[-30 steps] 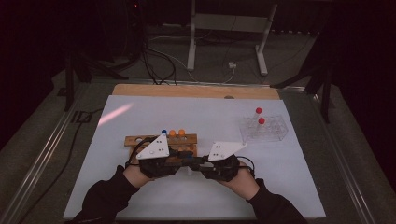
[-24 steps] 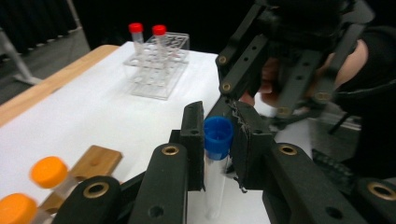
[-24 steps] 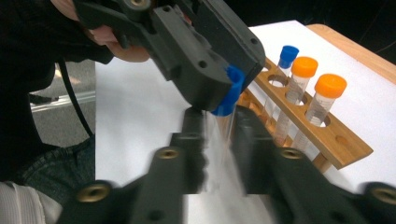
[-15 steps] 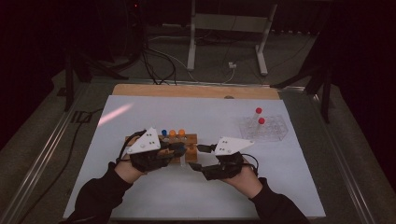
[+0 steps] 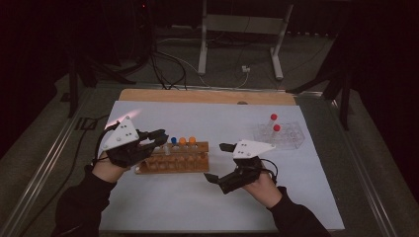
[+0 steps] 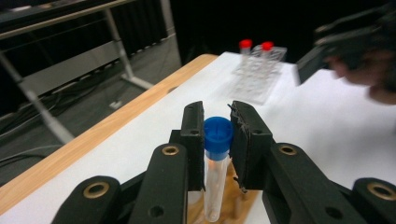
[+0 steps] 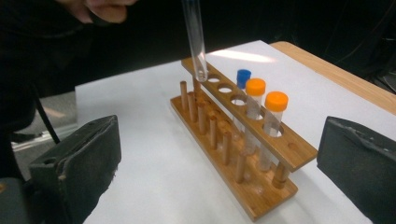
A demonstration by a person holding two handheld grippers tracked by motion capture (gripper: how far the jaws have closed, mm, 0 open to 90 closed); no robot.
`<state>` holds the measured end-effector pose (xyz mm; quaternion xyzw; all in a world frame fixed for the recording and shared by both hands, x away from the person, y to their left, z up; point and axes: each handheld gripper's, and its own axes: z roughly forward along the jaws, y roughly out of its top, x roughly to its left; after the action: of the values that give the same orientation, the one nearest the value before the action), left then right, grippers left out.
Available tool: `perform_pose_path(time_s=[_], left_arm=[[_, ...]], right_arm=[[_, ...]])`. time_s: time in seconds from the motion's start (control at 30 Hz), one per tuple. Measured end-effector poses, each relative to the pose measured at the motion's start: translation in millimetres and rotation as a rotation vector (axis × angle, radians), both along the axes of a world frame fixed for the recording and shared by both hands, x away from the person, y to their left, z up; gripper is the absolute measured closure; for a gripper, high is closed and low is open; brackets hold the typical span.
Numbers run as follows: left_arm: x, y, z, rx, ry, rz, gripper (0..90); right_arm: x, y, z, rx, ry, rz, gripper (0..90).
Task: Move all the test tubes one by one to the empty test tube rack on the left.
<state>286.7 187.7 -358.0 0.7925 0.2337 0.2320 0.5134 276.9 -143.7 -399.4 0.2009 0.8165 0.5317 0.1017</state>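
Careful — left gripper (image 6: 217,135) clamps a blue-capped clear tube (image 6: 217,140) above the wooden rack (image 7: 243,140); right gripper (image 7: 219,172) just opened wide, empty — a tilt could snag a hole rim.

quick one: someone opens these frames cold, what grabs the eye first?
The left gripper, shut on a blue-capped test tube and holding it above the near-left end of the wooden rack. Next, the blue-capped tube and two orange-capped tubes standing in a row in that rack at mid-table. The right gripper is open beside the rack's right end, its jaws having just opened with nothing between them, and a clear rack with two red-capped tubes sits far right.
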Motion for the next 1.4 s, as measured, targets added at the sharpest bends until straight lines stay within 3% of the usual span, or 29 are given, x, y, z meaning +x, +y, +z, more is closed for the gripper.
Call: perform_pose_path(time_s=[0.17, 0.23, 0.4, 0.57, 0.73, 0.97, 1.4], left_arm=[[13.5, 9.3, -11.7, -0.037, 0.026, 0.047, 77.2], [18.3, 10.7, -17.2, -0.034, 0.035, 0.067, 77.2], [26.9, 11.3, -29.9, -0.051, 0.055, 0.081, 77.2], [30.9, 10.9, -35.7, -0.051, 0.042, 0.11, 77.3], [34.6, 10.5, -40.6, -0.061, 0.06, 0.111, 77.3], [40.8, 4.8, -56.9, -0.035, 0.111, 0.102, 77.3], [47.0, -3.1, -84.3, 0.01, 0.172, 0.107, 77.1]], right_arm=[[-2.0, -1.8, 3.4, 0.01, -0.012, -0.004, 0.0], [-2.2, -1.9, 3.8, 0.009, -0.011, 0.002, 0.0], [-2.7, -2.1, 4.3, 0.005, -0.017, 0.003, 0.0], [-3.0, -1.9, 3.6, 0.005, -0.017, 0.006, 0.0], [-3.1, -2.1, 3.6, 0.002, -0.015, 0.009, 0.0], [-3.6, -2.2, 4.4, -0.003, -0.018, 0.01, 0.0], [-5.1, -3.9, 7.1, 0.0, -0.023, 0.013, 0.0]])
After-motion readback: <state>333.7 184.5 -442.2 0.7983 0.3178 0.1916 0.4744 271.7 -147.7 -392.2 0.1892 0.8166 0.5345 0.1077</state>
